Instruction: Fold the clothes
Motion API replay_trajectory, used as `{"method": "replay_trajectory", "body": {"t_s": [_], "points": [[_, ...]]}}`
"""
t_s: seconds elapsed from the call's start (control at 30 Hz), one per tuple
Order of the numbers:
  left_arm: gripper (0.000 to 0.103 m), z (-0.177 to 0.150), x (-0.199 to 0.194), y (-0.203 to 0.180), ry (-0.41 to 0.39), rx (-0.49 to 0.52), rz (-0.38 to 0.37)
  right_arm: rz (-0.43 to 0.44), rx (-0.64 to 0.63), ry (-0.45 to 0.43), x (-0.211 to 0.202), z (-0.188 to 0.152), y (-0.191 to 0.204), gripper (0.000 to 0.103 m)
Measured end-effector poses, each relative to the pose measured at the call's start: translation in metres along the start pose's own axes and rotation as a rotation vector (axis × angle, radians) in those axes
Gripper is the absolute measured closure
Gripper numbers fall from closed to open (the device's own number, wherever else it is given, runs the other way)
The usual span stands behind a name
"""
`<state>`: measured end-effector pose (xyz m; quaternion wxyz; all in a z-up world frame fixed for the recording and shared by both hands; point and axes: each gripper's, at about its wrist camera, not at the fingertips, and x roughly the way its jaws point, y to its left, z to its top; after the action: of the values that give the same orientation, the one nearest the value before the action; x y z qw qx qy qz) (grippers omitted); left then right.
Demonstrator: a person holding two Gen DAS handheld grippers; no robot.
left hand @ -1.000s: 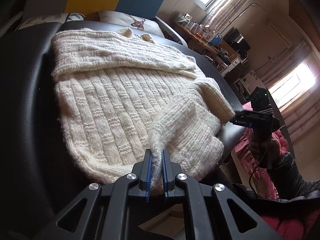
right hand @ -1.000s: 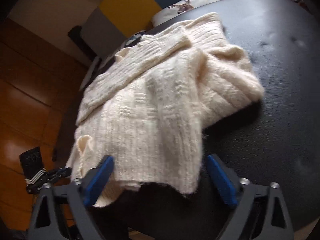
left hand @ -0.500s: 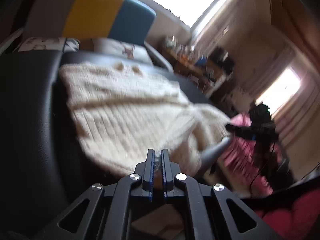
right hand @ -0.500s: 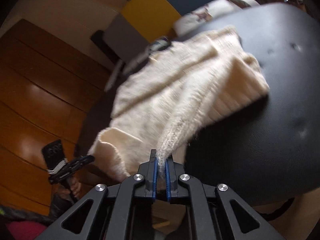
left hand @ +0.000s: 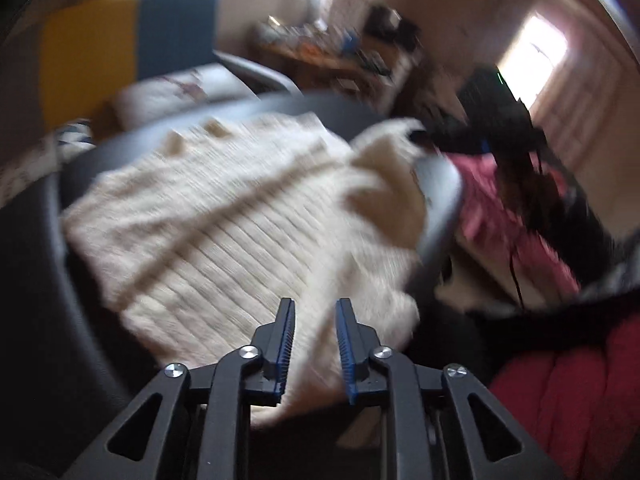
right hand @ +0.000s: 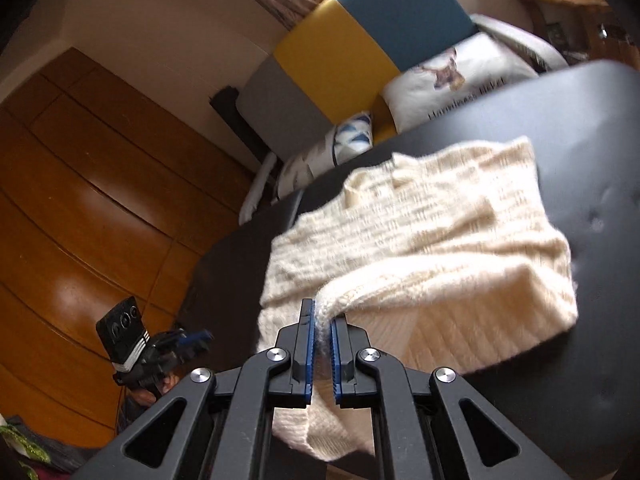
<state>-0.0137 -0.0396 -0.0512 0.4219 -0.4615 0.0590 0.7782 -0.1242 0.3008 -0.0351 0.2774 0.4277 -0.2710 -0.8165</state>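
A cream cable-knit sweater (left hand: pixel 240 232) lies on a black padded surface (left hand: pixel 32 280). In the left wrist view, my left gripper (left hand: pixel 314 320) hovers at the sweater's near edge. Its jaws stand a little apart, with knit showing between and behind them. The view is motion-blurred. My right gripper (right hand: pixel 321 320) is shut on a raised edge of the sweater (right hand: pixel 440 240), pulling a thick fold up over the body. The right gripper (left hand: pixel 440 136) also shows blurred at the sweater's far corner. The left gripper (right hand: pixel 188 340) appears low on the left beside the black surface (right hand: pixel 580 140).
A sofa with a yellow and blue back (right hand: pixel 360 40) and printed pillows (right hand: pixel 460 76) stands behind the surface. Wooden cabinet doors (right hand: pixel 80 200) fill the left. A red and pink garment (left hand: pixel 560 380) lies off the near right edge. A cluttered desk (left hand: pixel 320 48) is far back.
My right gripper shut on the sweater's edge and lifted it into a fold. My left gripper's jaws, shut on the knit before, have parted. Both views swung upward.
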Motion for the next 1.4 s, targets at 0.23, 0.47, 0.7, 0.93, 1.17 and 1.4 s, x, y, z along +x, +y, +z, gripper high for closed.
{"method": "replay_trajectory", "body": {"t_s": [0.23,0.47,0.7,0.93,1.17,1.4], "points": [[0.075,0.011,0.048,0.018,0.167,0.061,-0.214,-0.027,0.044,0.043,0.012,-0.012,-0.018,0.096],[0.074,0.005,0.104,0.017,0.342,0.101,-0.312,-0.048,0.069,0.067,0.022,-0.012,-0.027,0.096],[0.097,-0.007,0.076,0.005,0.185,-0.012,-0.209,-0.064,0.093,0.066,0.02,-0.016,-0.033,0.096],[0.098,-0.029,-0.031,0.005,-0.248,-0.22,-0.184,0.018,0.095,0.028,0.002,-0.027,-0.022,0.096],[0.098,-0.01,-0.079,0.038,-0.443,-0.281,-0.109,0.095,0.074,-0.037,-0.018,-0.018,0.0,0.096],[0.1,0.014,-0.119,0.075,-0.613,-0.332,-0.027,0.118,-0.005,-0.11,-0.019,0.039,0.02,0.096]]}}
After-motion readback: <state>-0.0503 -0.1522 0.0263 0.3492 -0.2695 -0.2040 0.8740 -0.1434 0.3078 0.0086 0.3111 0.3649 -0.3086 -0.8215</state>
